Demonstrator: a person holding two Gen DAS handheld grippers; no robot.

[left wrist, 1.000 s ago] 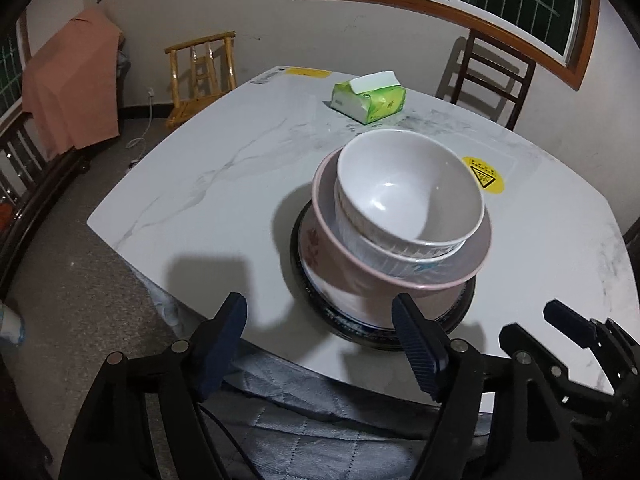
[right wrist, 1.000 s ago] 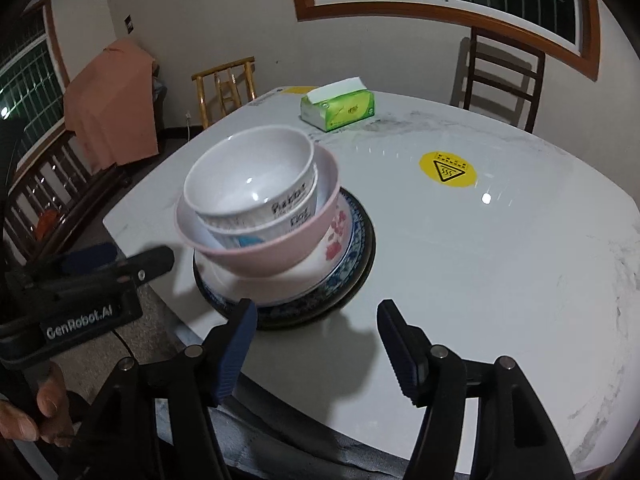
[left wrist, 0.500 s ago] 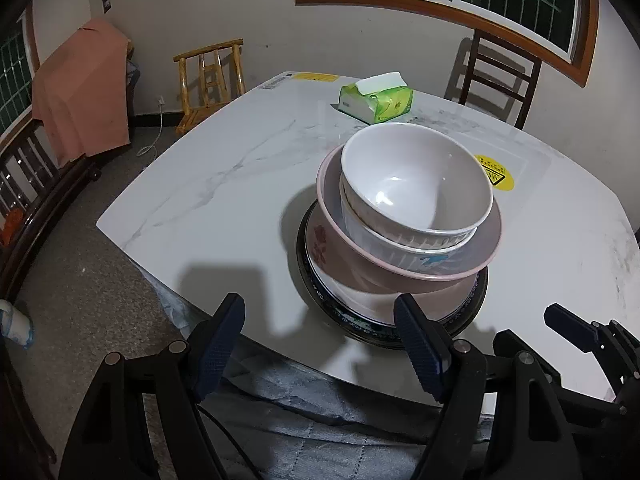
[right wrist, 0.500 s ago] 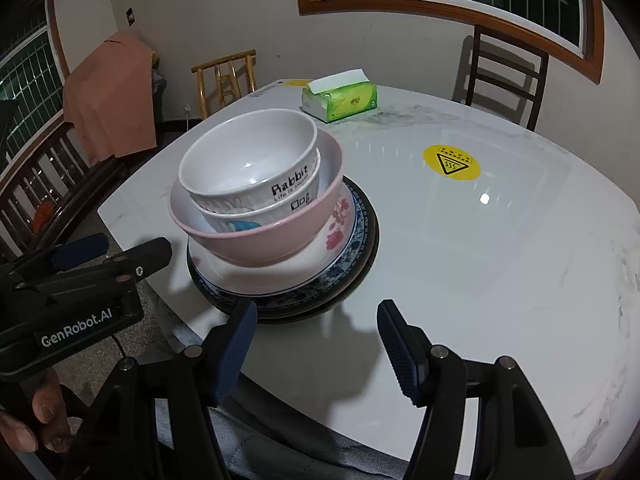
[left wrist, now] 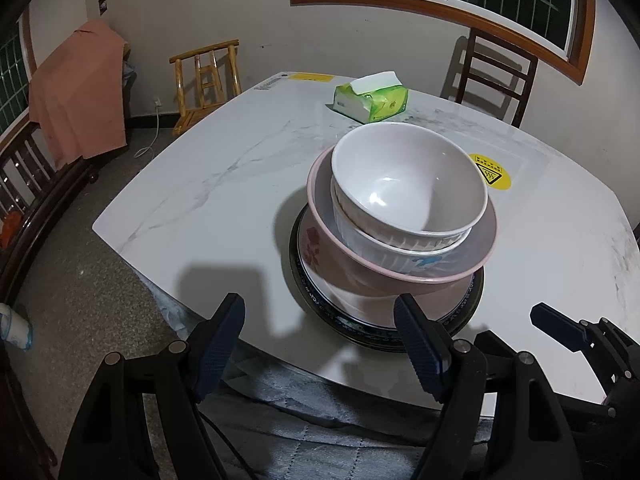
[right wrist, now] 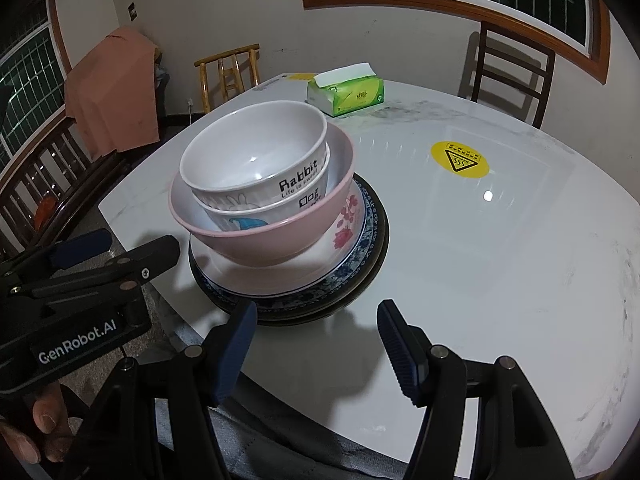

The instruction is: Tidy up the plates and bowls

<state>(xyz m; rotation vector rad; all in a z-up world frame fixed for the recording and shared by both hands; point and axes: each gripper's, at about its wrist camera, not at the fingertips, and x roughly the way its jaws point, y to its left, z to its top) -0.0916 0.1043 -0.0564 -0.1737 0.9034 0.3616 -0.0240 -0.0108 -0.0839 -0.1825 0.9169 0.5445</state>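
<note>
Though slightly tilted, bowls (right wrist: 256,168) mouth-up on plates (right wrist: 360,240)

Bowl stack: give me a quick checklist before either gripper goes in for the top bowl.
1. Left gripper open and empty: ok.
2. Right gripper open and empty: ok.
3. Top bowl rim unobstructed: ok.
4. Top bowl empty inside: ok.
5. Stack sitting level: not ok; the pink bowl and the bowls in it lean on the plates.
6. Top bowl loose in the bowl under it: cannot tell.
</note>
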